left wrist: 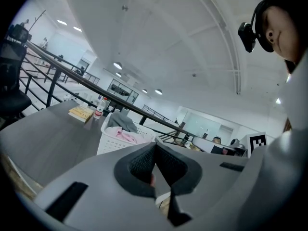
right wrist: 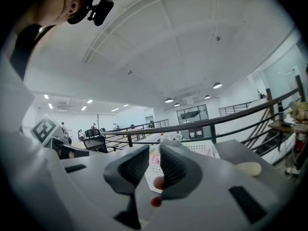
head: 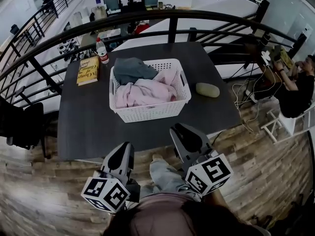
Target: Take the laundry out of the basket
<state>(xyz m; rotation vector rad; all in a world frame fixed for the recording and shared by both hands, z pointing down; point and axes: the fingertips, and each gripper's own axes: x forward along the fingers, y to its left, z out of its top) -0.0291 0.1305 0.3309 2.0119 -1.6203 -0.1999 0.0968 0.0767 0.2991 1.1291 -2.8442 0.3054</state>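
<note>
The table (head: 88, 117) is dark, and the white basket (head: 147, 113) stands about mid-table, a little right of centre. It is well clear of every edge. The laundry is all in it: a pink heap (head: 147, 92) fills most of the basket. A grey garment (head: 132, 69) sits on the far left corner and laps over that rim.

A broad strip of bare tabletop runs between the basket's near wall and the table's near edge. There is also bare top along its left side. At the far left corner lie a book (head: 88, 70) and, just beside it, a bottle (head: 102, 50), both apart from the basket. A beige oval (head: 207, 89) lies to the right of the basket, near the right edge. A black railing (head: 172, 17) curves round behind the far edge.

Both grippers hang at the near edge, well short of the basket, and point toward it. The left gripper (head: 125, 149) has its jaws together. In its own view (left wrist: 155, 150) the pads seem to meet at the tip, with nothing caught in them. The right gripper (head: 179, 132) has its jaws slightly apart. Its own view (right wrist: 153, 160) shows a narrow slit with nothing between them.
</note>
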